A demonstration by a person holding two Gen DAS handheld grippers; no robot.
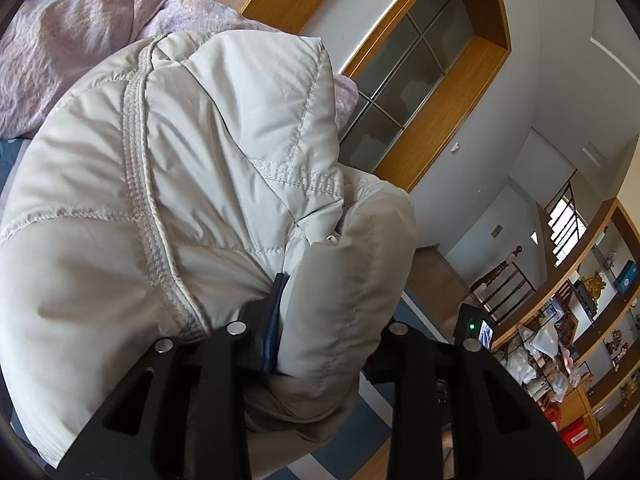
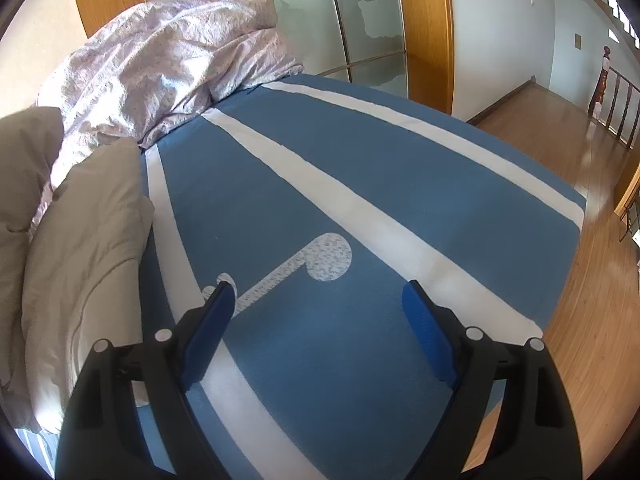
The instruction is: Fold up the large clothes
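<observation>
Left wrist view, nearest first: left gripper [image 1: 320, 344], black w/ blue pads, jaws narrow, and a puffy fold of the pale grey-beige quilted padded jacket [image 1: 192, 168] sits between them. One blue pad [image 1: 272, 332] shows, pressed against the fabric; the other pad is buried behind the fold, so can't see it. Jacket fills most of this view: smooth, slightly shiny shell, wide ribbed seam running down the left part, double rows of stitching crossing at an angle, soft bulges where it bunches at the gripper. Lower edge is cut off by the frame and the gripper body. Behind it, a crumpled lilac floral duvet [image 1: 80, 32], only partly showing. Far right, wooden shelves [image 1: 592, 320] w/ small items too blurred to name.

Right wrist view: right gripper [image 2: 320, 308] w/ jaws wide, nothing between them, over the blue bed sheet with white stripes [image 2: 400, 152]. A white speckled note-shaped print [image 2: 320, 260] lies between the pads in the view. Jacket [image 2: 80, 248] bulks at the left edge, resting on the sheet, its left part out of frame. Further back the duvet [image 2: 172, 56] is heaped at the head of the bed, then a frosted glass door in a wood frame [image 2: 360, 24]. Wood floor [image 2: 592, 280] at right.
</observation>
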